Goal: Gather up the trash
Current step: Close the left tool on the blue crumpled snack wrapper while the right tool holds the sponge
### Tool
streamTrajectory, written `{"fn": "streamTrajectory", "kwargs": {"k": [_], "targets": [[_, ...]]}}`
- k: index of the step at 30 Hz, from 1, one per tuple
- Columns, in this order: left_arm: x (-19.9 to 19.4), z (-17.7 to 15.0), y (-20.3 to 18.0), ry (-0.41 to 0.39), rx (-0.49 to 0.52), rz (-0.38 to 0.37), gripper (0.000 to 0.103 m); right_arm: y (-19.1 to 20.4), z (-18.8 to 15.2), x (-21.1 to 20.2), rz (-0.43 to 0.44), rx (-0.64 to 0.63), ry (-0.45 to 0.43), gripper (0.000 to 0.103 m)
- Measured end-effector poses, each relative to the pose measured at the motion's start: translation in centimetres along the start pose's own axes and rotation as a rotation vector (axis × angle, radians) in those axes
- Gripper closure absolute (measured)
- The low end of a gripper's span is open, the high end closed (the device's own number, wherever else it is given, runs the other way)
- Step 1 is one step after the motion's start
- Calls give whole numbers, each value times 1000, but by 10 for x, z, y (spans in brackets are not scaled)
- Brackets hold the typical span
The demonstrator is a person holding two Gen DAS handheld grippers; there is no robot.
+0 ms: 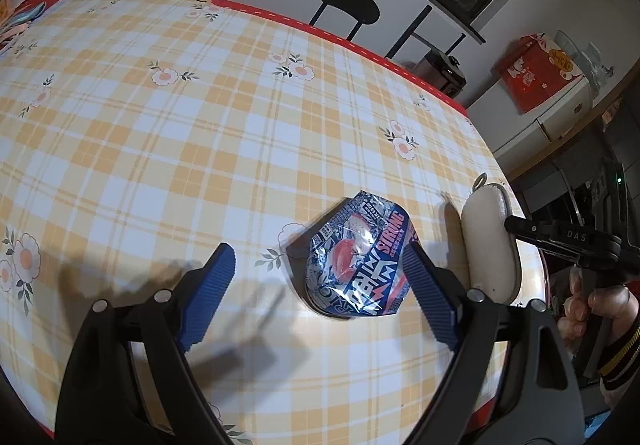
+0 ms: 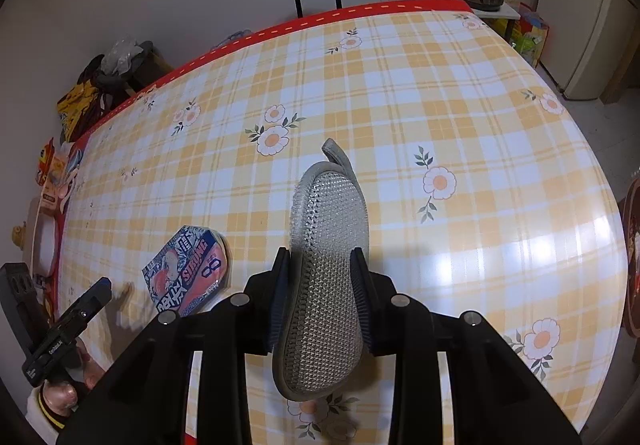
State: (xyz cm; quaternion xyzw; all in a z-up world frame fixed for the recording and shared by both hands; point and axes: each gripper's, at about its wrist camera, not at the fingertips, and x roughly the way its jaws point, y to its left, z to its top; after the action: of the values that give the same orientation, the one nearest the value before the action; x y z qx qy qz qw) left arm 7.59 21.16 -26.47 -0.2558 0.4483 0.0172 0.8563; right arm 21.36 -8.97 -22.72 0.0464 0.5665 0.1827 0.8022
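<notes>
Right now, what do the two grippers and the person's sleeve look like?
Both the left gripper and the right gripper have black linkage arms with silver pivot pins and blue ribbed pads. The right one's body bears white lettering. The cuff is dark with yellow stripes.

The tablecloth (image 2: 460,117) looked like smooth, glossy vinyl, throwing back white glare, with a stitched red border. The crushed wrapper (image 1: 360,257) was shiny printed foil or plastic film, crinkled and reflective, while the oval scrubbing pad (image 2: 326,265) showed a glittery, bumpy mesh face edged in dull grey cloth, and in the left wrist view (image 1: 490,245) its other side looked matt, off-white and soft. Both grippers' frames were matt black plastic with small metal pins, and the left gripper's fingers (image 1: 212,291) wore blue ribbed pads.
</notes>
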Motion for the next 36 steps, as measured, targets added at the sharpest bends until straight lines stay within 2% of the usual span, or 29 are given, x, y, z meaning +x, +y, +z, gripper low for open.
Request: {"fn": "streamTrajectory", "kwargs": {"k": [4, 9, 11, 13, 15, 20, 21, 22, 26, 29, 32, 36], "targets": [[-1, 0, -1, -4, -4, -3, 18, -21, -2, -8, 29, 98, -6, 74], [-1, 0, -3, 0, -1, -8, 18, -80, -13, -23, 126, 414, -38, 75], [0, 0, -7, 2, 6, -11, 18, -93, -19, -26, 185, 486, -54, 75], [1, -1, -10, 6, 13, -11, 18, -94, -20, -22, 195, 469, -27, 74], [2, -2, -13, 8, 18, -11, 18, -89, -22, -14, 216, 437, 1, 65], [2, -6, -16, 18, 25, -9, 18, -83, -30, 10, 186, 399, 59, 65], [2, -6, -16, 20, 27, -8, 18, -82, -32, 14, 195, 400, 63, 77], [2, -6, -15, 22, 29, -6, 18, -81, -33, 17, 205, 403, 62, 84], [3, -7, -14, 32, 47, 8, 18, -73, -29, 11, 240, 359, 27, 87], [6, -8, -19, 49, 100, 11, 16, -64, -21, 1, 245, 312, -5, 90], [14, -13, -34, 72, 203, 28, 14, -60, -15, -8, 238, 290, -32, 91], [21, -25, -65, 66, 418, 83, 15, -60, -16, -14, 244, 288, -44, 91]]}}
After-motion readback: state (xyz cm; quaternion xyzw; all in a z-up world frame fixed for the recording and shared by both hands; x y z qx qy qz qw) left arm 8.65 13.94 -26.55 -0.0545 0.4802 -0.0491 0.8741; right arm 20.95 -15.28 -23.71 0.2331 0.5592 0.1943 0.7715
